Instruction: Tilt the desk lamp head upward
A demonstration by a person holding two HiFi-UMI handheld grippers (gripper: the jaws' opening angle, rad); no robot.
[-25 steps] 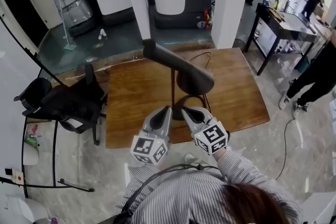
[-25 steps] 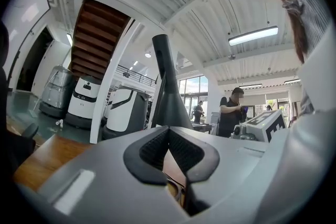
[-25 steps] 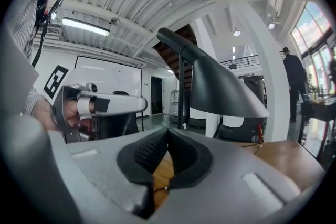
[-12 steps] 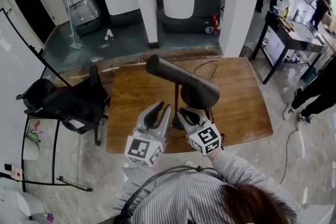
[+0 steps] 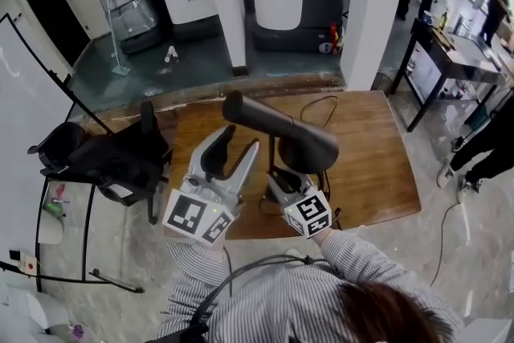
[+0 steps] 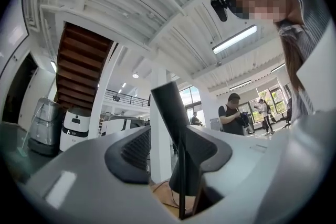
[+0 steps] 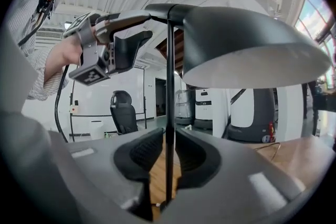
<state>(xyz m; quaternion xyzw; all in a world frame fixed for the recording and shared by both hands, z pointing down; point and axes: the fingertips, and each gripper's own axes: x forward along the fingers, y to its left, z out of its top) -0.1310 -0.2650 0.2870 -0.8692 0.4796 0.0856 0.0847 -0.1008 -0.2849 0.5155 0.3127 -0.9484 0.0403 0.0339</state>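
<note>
Right gripper view: right gripper (image 7: 168, 140) clamps lamp pole (image 7: 169, 86); left gripper (image 7: 147, 26) jaws, just opened, grip nothing near lamp head (image 7: 252, 44).

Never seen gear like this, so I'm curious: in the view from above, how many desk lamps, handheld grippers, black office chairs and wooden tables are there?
desk lamp: 1
grippers: 2, left gripper and right gripper
black office chair: 1
wooden table: 1
Total: 5
</note>
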